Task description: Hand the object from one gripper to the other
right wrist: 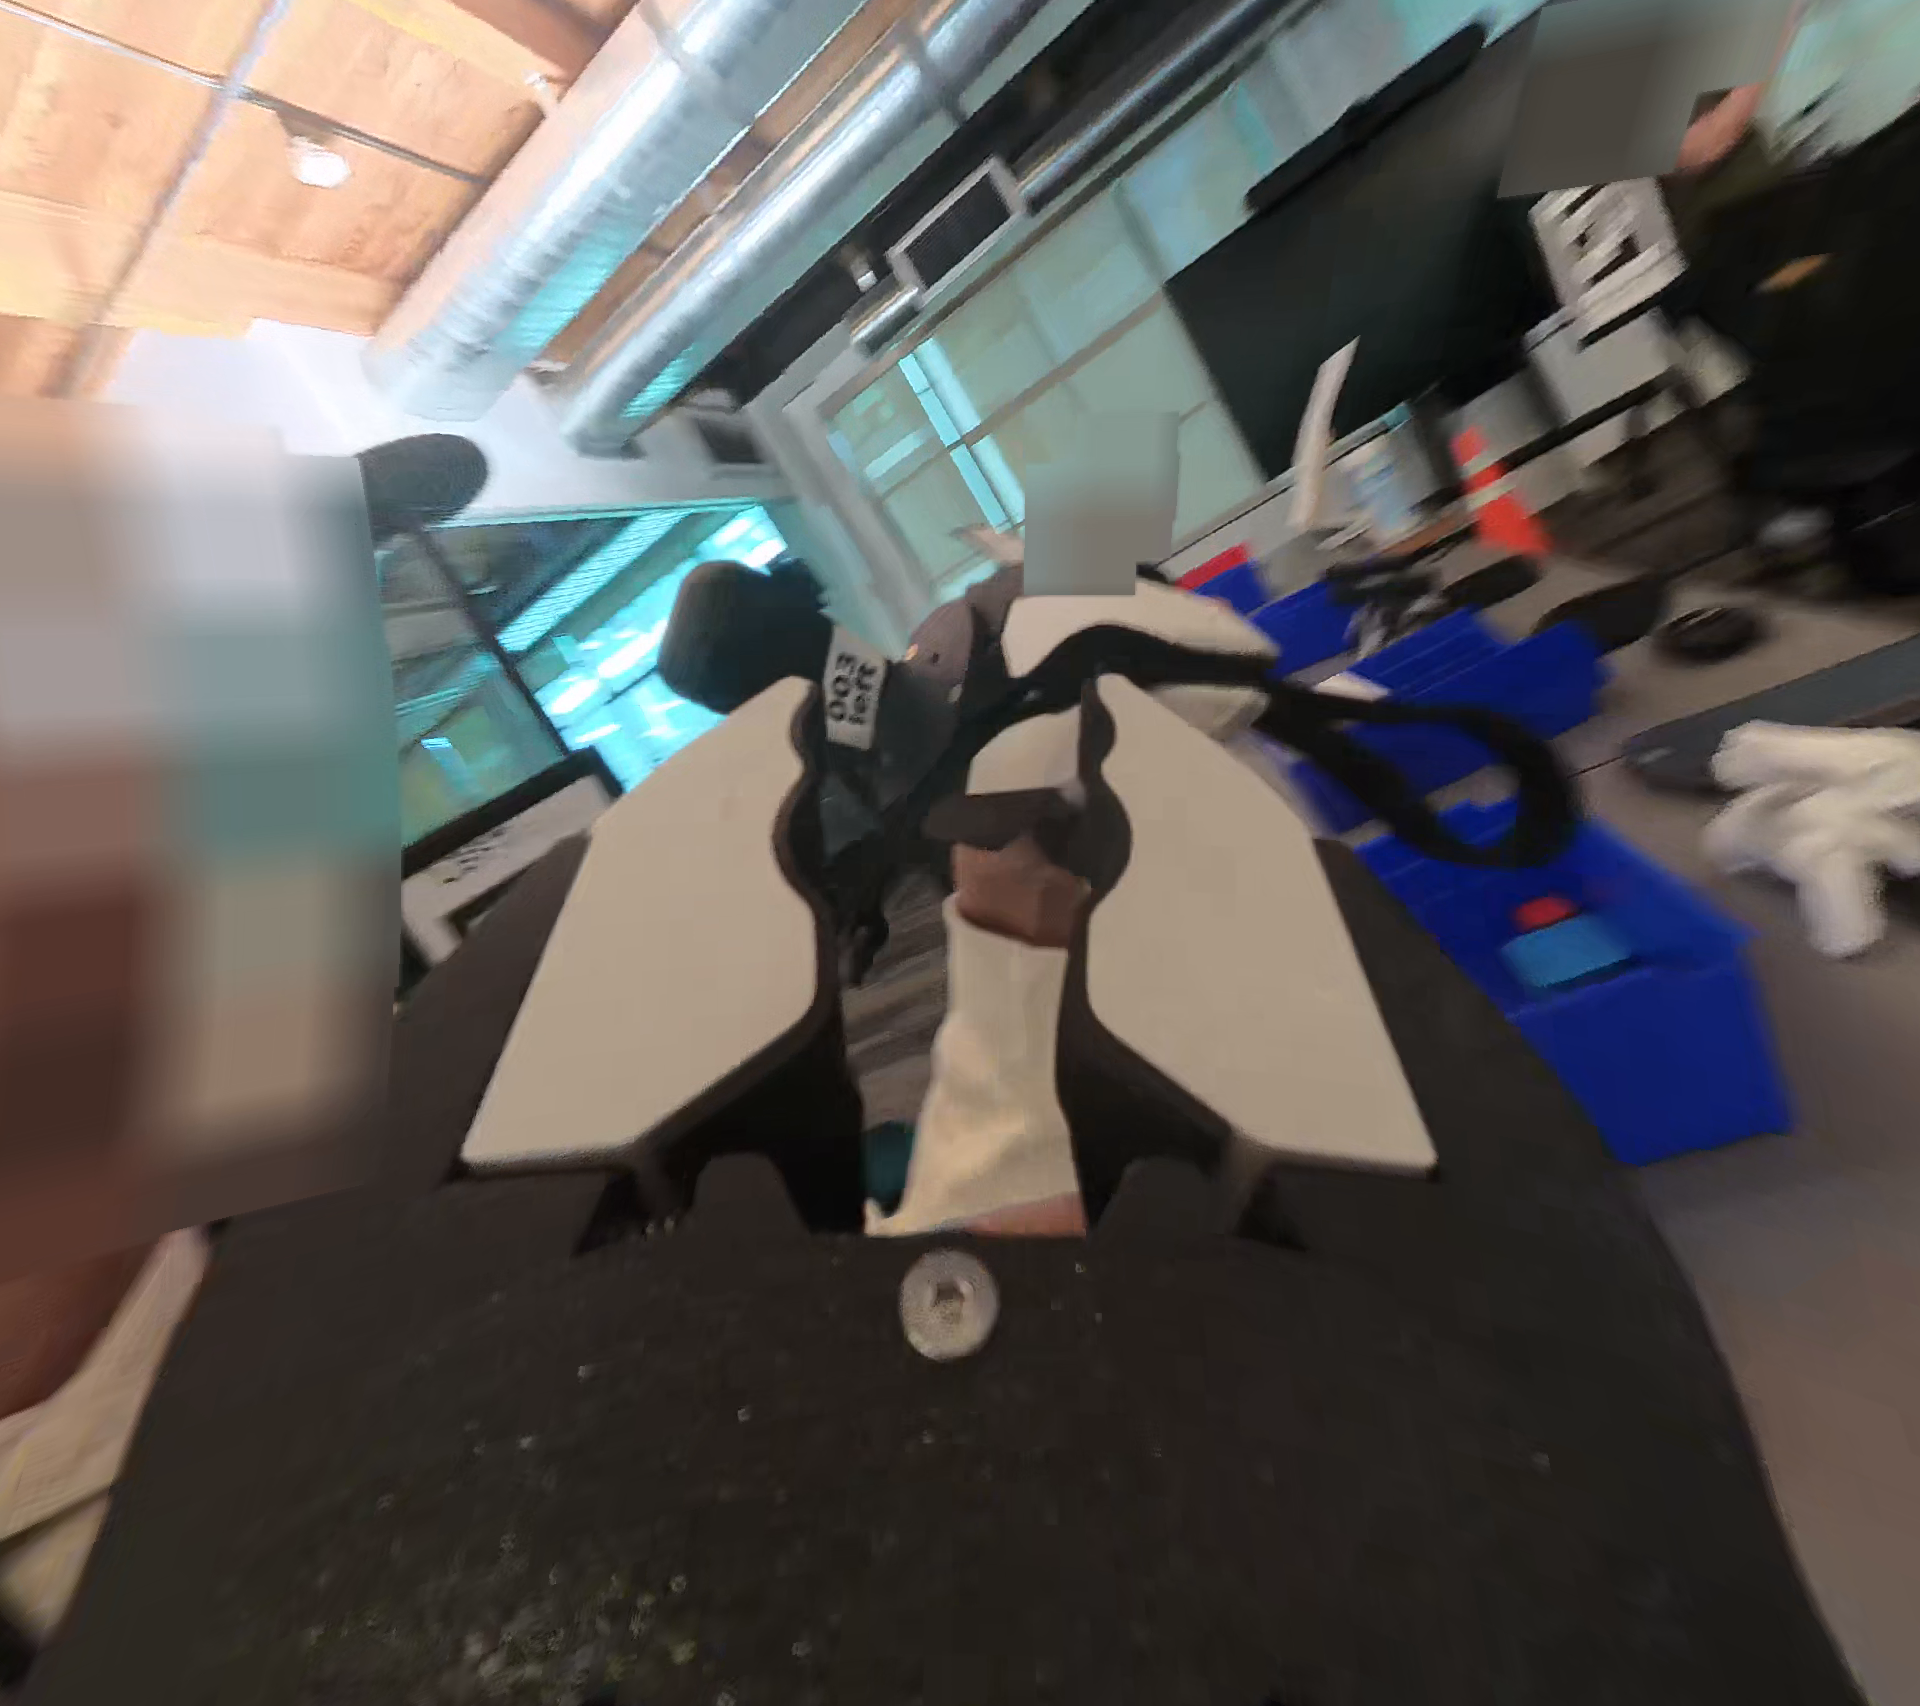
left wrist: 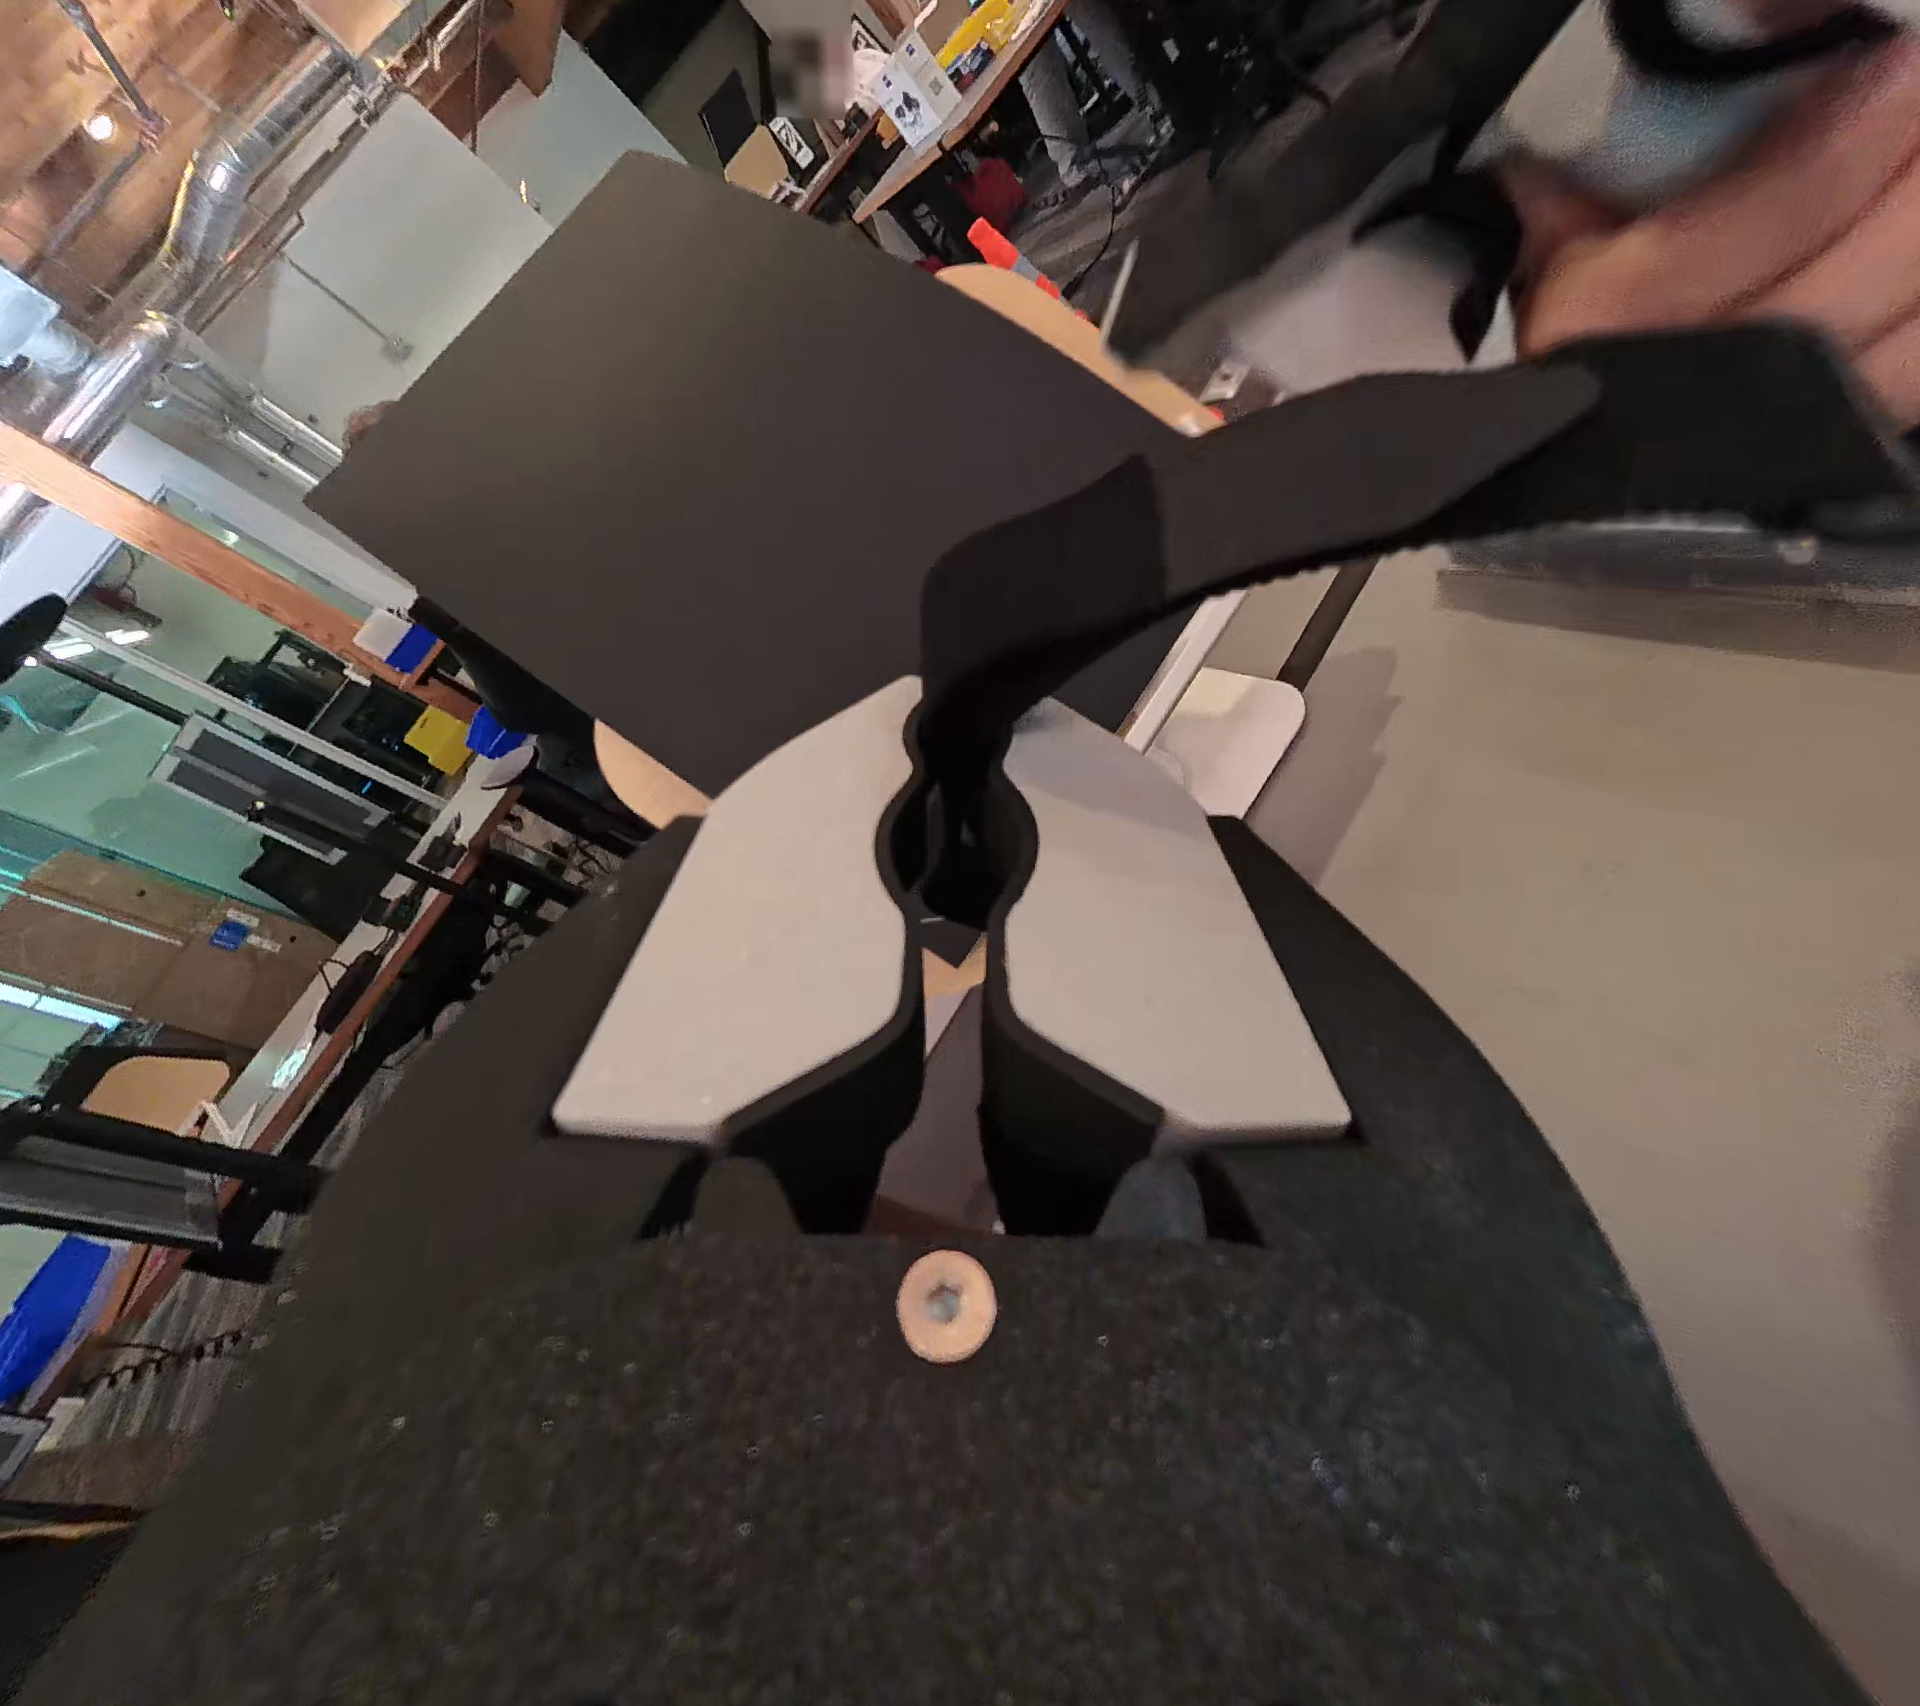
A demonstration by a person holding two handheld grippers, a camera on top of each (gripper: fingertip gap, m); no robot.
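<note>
left wrist view shows the left tool (left wrist: pixel 958 835) clamped on a black strap (left wrist: pixel 1195 513); the right tool (right wrist: pixel 951 747) looks blurred, its fingers apart around the strap's loop (right wrist: pixel 1434 763), perhaps not gripping.

Grey table (right wrist: pixel 1818 1241), with blue bins (right wrist: pixel 1621 1012) and white cloth (right wrist: pixel 1818 825) on it.

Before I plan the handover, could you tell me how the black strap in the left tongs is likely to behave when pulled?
Probably floppy: the black strap twists and bends where it leaves the left tongs. Likely light, since a narrow pinch holds it. In the right wrist view its thin loop droops, so it may snag.
</note>
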